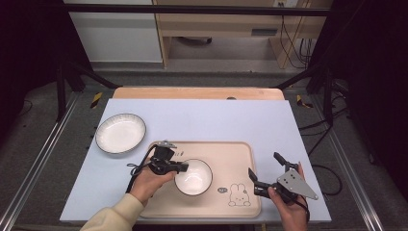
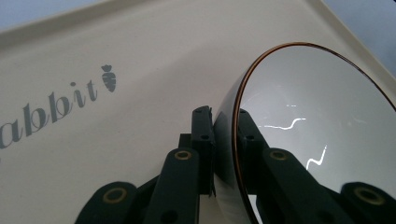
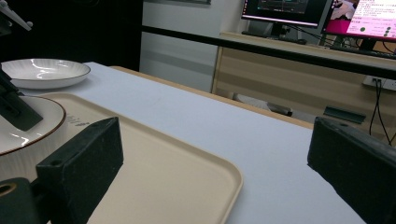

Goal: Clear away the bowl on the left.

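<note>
A white bowl (image 1: 193, 176) with a thin dark rim stands on a beige tray (image 1: 240, 154) that bears a rabbit drawing. My left gripper (image 1: 182, 167) is shut on the bowl's left rim. In the left gripper view one jaw sits outside the bowl (image 2: 317, 121) and the other inside, with the gripper (image 2: 226, 126) pinching the wall. My right gripper (image 1: 263, 163) hovers at the tray's right edge, open with nothing between its jaws. In the right gripper view that gripper (image 3: 217, 140) spans the tray's corner (image 3: 187, 177), and the bowl (image 3: 28, 126) sits at the left.
A white shallow plate (image 1: 120, 133) lies on the pale blue mat (image 1: 216, 115) left of the tray, also the plate (image 3: 44, 70) far off in the right gripper view. Black frame bars border the table. Beyond the table stand a wooden desk and monitors (image 3: 280, 9).
</note>
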